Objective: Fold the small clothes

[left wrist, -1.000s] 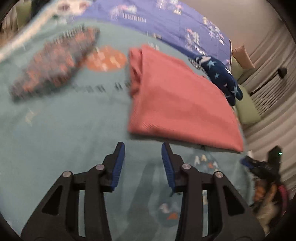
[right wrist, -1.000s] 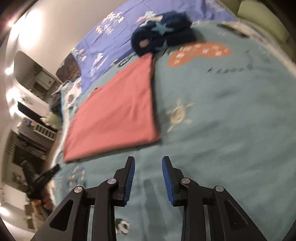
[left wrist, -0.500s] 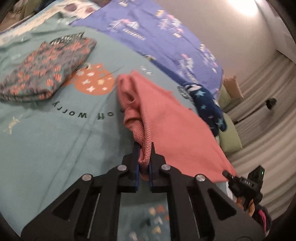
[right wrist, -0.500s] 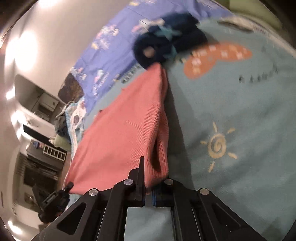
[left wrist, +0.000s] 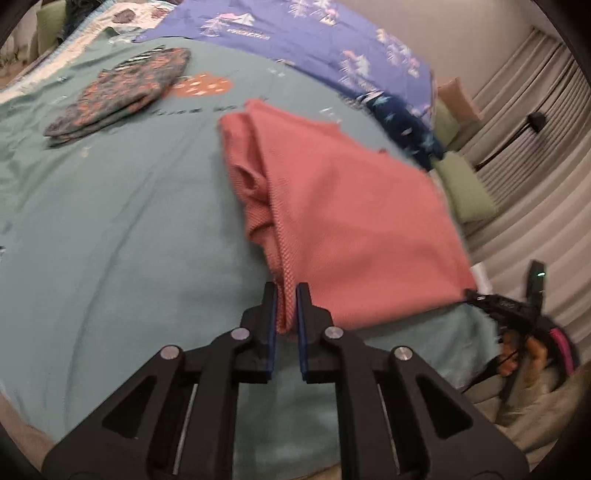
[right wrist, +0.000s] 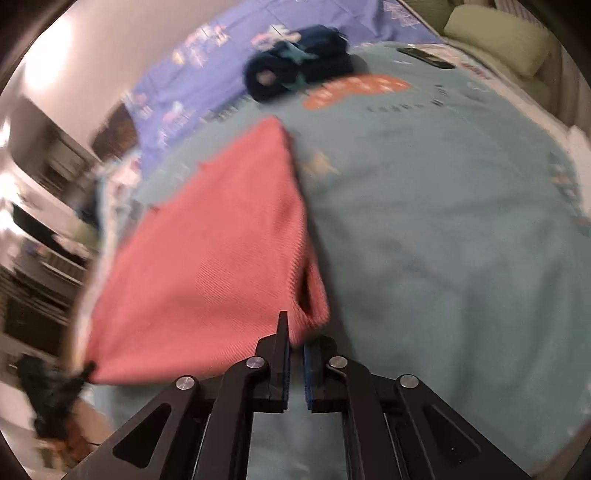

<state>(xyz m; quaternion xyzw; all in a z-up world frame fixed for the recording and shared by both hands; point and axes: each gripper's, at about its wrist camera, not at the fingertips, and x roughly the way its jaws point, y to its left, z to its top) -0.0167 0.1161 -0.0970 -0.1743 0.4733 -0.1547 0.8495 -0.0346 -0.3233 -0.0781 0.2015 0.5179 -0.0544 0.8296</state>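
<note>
I have my left gripper (left wrist: 285,306) pinched on one near corner of the salmon-pink knit garment (left wrist: 354,225), the fabric bunched into a narrow fold between the blue pads (left wrist: 272,314), and that corner is lifted off the bed so the cloth rises toward the tool in a ridge. My right gripper (right wrist: 295,350) is pressed together on the other near corner of the same pink garment (right wrist: 207,266); there the hem puckers just above the fingers, with a small dark opening in the cloth beside the pinch. Between my two tools the near edge of the garment hangs up off the teal printed bedspread (left wrist: 110,229), while its far end still lies on that spread, reaching toward the middle of the bed. In the left wrist view, a folded floral-patterned piece of clothing (left wrist: 122,92) lies flat on the bedspread, well apart from the pink one, near an orange patch printed on the spread. A dark navy garment with star shapes (right wrist: 295,74) sits bundled beyond the far end of the pink one, at the edge of a purple patterned sheet (left wrist: 295,33) that covers the head of the bed. A green cushion (left wrist: 465,188) lies off the side of the bed by the curtains. My right gripper (left wrist: 509,306) also shows at the edge of the left wrist view, blurred.
</note>
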